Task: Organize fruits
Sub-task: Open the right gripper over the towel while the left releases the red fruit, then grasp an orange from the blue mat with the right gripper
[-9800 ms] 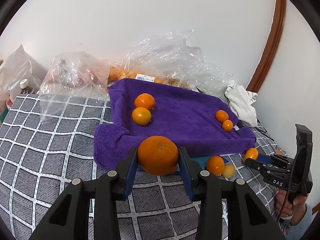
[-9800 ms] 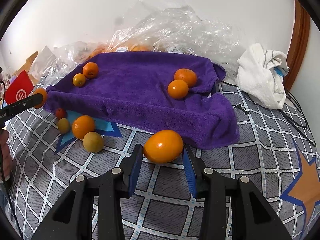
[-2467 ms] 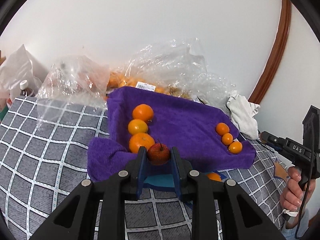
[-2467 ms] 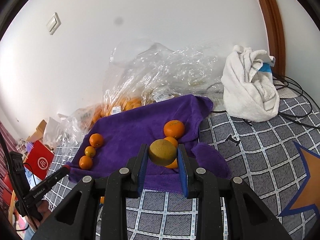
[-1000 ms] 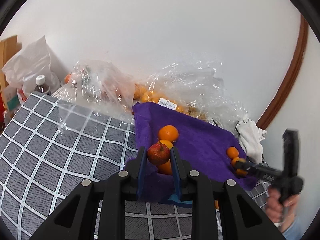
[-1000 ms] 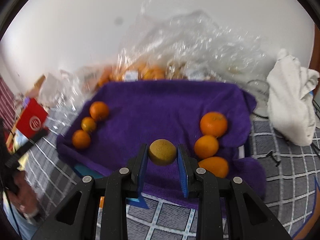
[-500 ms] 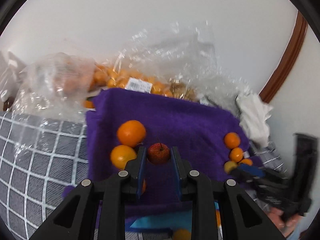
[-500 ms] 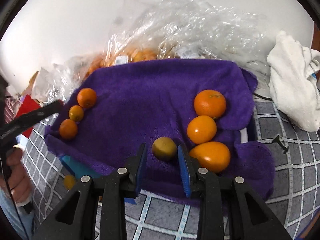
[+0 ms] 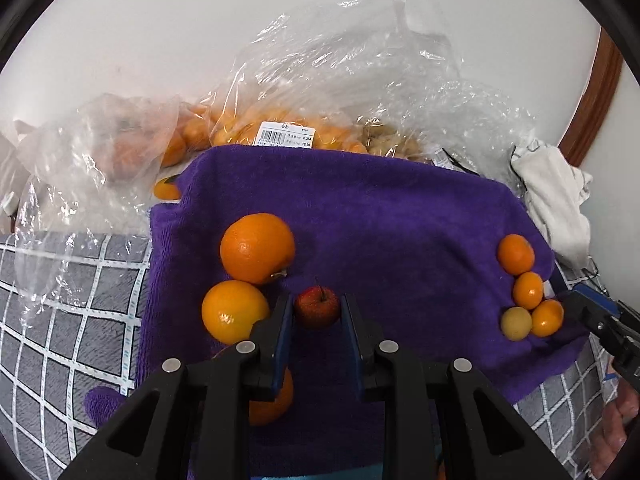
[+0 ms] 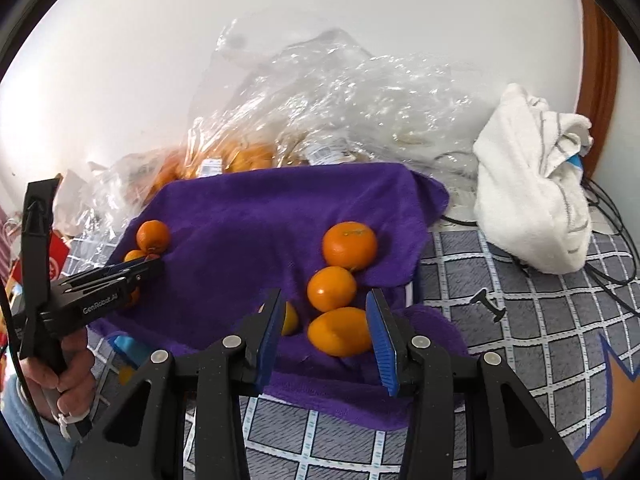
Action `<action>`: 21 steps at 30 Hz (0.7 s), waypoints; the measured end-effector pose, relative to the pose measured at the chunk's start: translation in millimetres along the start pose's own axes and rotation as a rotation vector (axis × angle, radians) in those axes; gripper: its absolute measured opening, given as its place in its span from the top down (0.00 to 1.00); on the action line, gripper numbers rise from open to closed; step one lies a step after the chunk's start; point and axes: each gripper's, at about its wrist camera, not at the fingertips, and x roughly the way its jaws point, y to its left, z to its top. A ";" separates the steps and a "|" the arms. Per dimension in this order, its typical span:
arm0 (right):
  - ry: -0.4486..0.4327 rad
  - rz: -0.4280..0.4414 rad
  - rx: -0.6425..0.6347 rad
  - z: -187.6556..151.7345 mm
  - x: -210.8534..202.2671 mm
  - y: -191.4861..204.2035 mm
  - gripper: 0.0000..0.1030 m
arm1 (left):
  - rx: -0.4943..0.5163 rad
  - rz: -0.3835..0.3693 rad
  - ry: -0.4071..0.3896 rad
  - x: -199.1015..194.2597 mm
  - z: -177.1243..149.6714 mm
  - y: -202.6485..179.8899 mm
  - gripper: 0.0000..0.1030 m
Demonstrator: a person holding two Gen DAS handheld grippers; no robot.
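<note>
Left gripper (image 9: 316, 316) low over towel (image 9: 400, 216), pinching apple (image 9: 317, 307) | right gripper (image 10: 326, 320) spread

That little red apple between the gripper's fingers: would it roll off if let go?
Probably not far. The red apple is round, so it could roll, but the purple towel looks plush and should damp that. It looks firm, and light enough for the left hand-held gripper.

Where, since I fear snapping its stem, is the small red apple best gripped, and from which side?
Take the small red apple across its round belly, pads on its two flanks, coming from the purple towel's near edge, as the left gripper is lined up now. Its stem stands up, clear of the pads; an orange crowds its left flank, so a sideways approach looks blocked.
</note>
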 end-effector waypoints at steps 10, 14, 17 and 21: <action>-0.038 -0.025 0.011 3.5 -11.8 -0.2 0.59 | -0.064 -0.030 -0.057 -41.5 2.5 21.7 0.65; -0.017 -0.007 0.033 4.1 -14.3 -3.1 0.59 | -0.078 -0.039 -0.086 -62.3 -9.6 34.6 0.65; -0.021 0.008 0.025 1.9 -18.6 2.9 0.59 | -0.072 -0.009 -0.119 -75.5 -23.3 42.8 0.65; -0.037 0.020 0.004 -4.9 -27.2 15.7 0.59 | -0.068 -0.001 -0.119 -84.2 -39.6 58.1 0.65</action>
